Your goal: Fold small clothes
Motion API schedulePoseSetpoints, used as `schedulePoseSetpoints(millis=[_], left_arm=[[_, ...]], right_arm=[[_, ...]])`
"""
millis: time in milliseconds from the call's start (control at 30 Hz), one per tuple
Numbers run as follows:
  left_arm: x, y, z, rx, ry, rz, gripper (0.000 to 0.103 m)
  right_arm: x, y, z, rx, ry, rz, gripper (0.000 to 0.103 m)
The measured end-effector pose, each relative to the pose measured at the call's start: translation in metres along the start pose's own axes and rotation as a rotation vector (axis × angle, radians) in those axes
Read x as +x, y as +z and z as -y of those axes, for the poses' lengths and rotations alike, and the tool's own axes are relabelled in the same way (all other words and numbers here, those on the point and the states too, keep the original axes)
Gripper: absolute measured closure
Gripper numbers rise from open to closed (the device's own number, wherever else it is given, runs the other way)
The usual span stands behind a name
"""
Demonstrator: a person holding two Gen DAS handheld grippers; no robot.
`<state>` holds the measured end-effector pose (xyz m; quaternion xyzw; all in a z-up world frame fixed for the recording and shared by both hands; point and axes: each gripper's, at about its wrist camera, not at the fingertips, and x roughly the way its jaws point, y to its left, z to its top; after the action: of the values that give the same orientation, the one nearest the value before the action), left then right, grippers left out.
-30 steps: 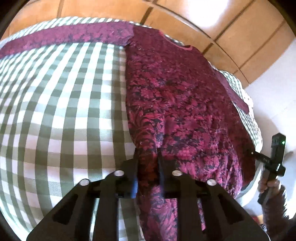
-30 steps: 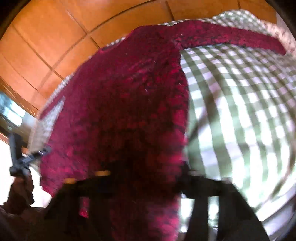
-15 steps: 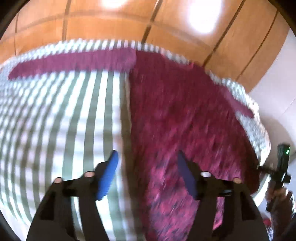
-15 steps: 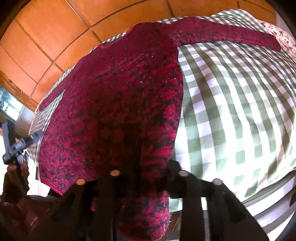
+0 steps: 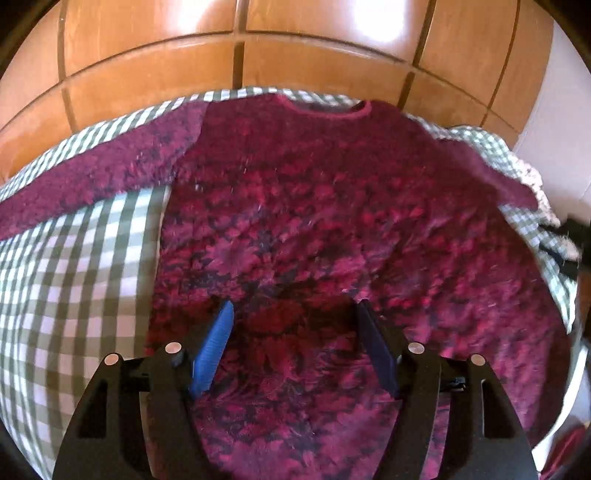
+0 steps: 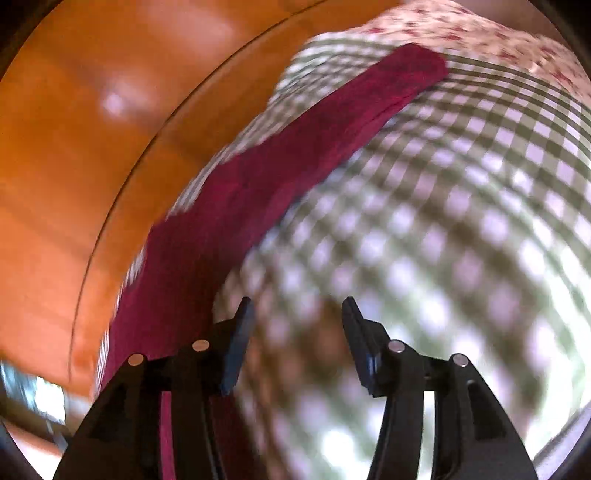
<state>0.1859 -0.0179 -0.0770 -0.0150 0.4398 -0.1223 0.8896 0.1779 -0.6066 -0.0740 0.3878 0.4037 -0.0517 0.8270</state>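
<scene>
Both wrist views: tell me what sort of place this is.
Probably a bedroom at home. A red sweater lies spread on a green checked bedspread, a flowered cloth shows past its far edge, and glossy wooden panels stand behind, like a wardrobe or headboard.

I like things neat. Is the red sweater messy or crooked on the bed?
Nothing stands out. The sweater lies flat and spread on the checked cover, neckline away from the camera, with one sleeve stretched straight out sideways. It is not folded yet. Both grippers, left and right, are opening with nothing between their jaws.
</scene>
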Motion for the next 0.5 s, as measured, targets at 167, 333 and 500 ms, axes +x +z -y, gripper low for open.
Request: schedulePoseSetpoints(millis=[167,333,500], left_arm=[[0.007,-0.003,0.002,0.025,-0.004,0.014,0.025],[0.011,-0.001,0.0,0.01,-0.028,0.008,0.022],[0.012,-0.001,0.002,0.012,-0.026,0.008,0.02]], right_arm=[[0.037,0.07,0.015,0.111,-0.077,0.071,0.054],[0.07,0.112,0.023,0.216,-0.125,0.11,0.063],[0.074,0.128,0.019,0.09,-0.214,0.106,0.092]])
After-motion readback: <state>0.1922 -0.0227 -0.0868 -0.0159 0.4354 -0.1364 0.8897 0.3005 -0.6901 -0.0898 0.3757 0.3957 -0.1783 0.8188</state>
